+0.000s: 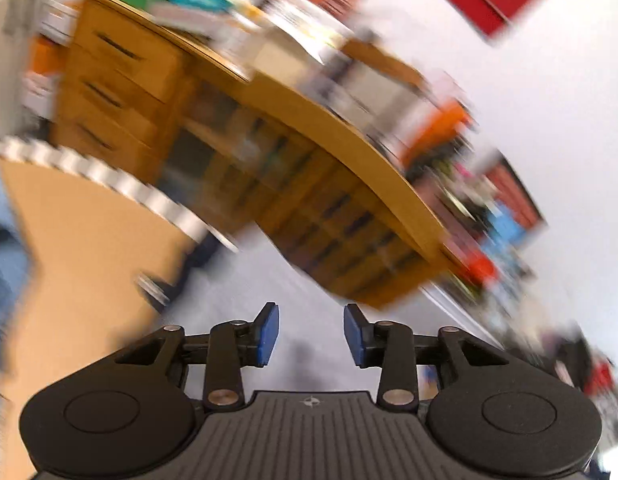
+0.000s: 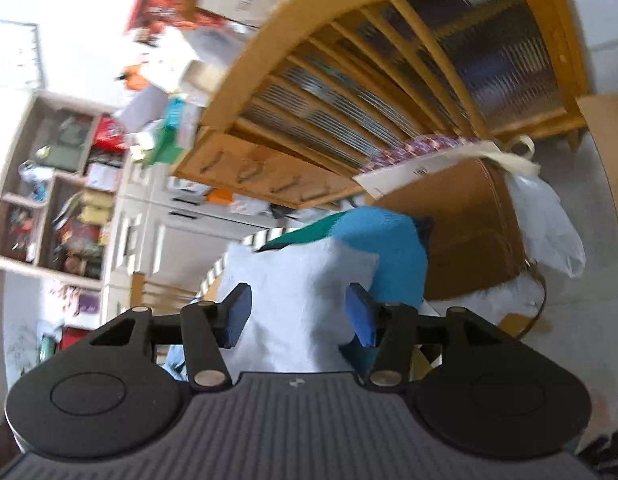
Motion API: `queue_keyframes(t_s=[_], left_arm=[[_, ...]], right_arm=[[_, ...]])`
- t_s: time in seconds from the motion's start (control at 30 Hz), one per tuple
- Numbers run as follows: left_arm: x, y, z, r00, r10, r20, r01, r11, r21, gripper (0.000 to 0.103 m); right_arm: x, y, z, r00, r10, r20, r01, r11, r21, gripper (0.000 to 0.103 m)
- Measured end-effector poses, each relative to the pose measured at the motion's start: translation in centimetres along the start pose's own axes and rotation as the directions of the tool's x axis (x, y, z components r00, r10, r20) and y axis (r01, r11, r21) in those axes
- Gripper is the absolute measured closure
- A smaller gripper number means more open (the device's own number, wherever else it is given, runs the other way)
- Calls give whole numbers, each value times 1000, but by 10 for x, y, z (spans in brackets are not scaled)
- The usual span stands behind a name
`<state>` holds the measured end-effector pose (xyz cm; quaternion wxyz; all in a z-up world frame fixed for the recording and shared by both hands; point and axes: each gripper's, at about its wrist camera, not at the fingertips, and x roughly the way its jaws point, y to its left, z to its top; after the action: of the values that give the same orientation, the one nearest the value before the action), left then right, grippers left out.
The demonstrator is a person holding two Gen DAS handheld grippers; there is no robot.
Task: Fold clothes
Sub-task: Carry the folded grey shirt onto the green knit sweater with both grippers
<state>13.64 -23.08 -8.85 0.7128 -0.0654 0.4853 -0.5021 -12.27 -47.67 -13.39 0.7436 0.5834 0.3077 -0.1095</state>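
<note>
1. Blurring smeared the left wrist view; the left gripper [image 1: 311, 334] stood partly open, nothing between its blue pads.
2. Only the right wrist view showed the clothes: a pale garment [image 2: 305, 292] lay between the right gripper [image 2: 299, 314]'s parted pads, contact unclear, and one teal garment [image 2: 393, 248] behind.
3. One wooden cabinet [image 1: 309, 184] stood beyond.

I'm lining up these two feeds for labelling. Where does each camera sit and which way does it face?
Left wrist: on the left gripper, facing past open, empty blue pads at the wooden cabinet; blurred.
Right wrist: on the right gripper, open, facing a white and blue garment.
Shared: the wooden cabinet.
</note>
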Motion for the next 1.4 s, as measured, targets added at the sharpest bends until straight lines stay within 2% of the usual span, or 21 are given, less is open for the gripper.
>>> queue_keyframes(t_s=[0.1,0.2,0.3,0.33,0.4,0.5,0.57,0.6,0.7,0.77,0.8,0.83,0.87,0.93,1.0,1.1,1.17,1.2,1.27,1.33,1.4], left_arm=[[44,-12,-59,991,-101,-93,98,994,-42,64],[87,-22,-109,979,-106,-176,99,994,-46,67],[96,-18,-126,986,-105,-132,91,990,-107,69],[96,-13,-125,984,-109,-141,91,988,-126,77],[97,-4,-124,980,-117,-160,90,983,-162,88],[98,9,-125,976,-124,-182,85,975,-208,93],[100,14,-129,976,-124,-179,83,972,-221,96],[101,17,-132,976,-132,-175,88,967,-239,96],[102,20,-135,975,-149,-167,103,960,-259,98],[95,17,-130,972,-157,-174,114,965,-235,84],[84,12,-124,974,-156,-162,122,972,-203,65],[71,8,-115,982,-134,-135,113,982,-153,55],[61,7,-106,989,-107,-101,97,991,-94,53],[36,5,-89,999,-29,-19,29,1000,9,52],[23,12,-75,997,70,42,-71,997,35,54],[33,27,-63,985,158,64,-160,987,25,64],[44,32,-62,972,221,76,-224,974,23,68],[48,34,-62,963,257,85,-259,966,15,76],[43,48,-71,951,295,96,-295,955,-19,86],[43,53,-77,941,323,106,-322,946,-19,100],[38,58,-75,944,310,111,-310,951,-15,100]], right_arm=[[22,-11,2,999,-23,-43,27,995,100,49],[31,-14,0,999,-44,-17,46,994,100,66],[26,19,-5,997,-75,31,80,982,-173,72],[23,30,-8,997,-66,38,73,965,-252,73],[16,52,-19,998,-37,52,55,915,-401,74],[13,60,-33,996,-33,80,72,830,-554,74],[21,39,-21,990,-98,104,138,851,-506,74],[25,19,-9,990,-110,88,137,899,-416,74],[27,-24,13,998,-43,37,49,979,-197,70],[24,-25,15,999,-42,23,46,982,-181,56],[18,-21,15,999,-35,28,40,981,-191,56],[9,-14,13,998,-29,52,40,976,-214,56],[-3,-4,9,995,-25,92,47,967,-251,55],[-26,17,-2,986,-5,166,61,940,-337,54],[-35,32,-22,989,45,142,18,909,-417,55],[-15,43,-61,997,72,13,-56,870,-490,63],[8,44,-86,1000,7,10,0,811,-585,78],[19,41,-97,999,-47,11,44,785,-618,79],[35,24,-114,992,-123,-25,79,771,-632,87],[33,12,-130,994,-113,-2,83,738,-670,90],[29,13,-132,993,-118,3,87,715,-694,90]])
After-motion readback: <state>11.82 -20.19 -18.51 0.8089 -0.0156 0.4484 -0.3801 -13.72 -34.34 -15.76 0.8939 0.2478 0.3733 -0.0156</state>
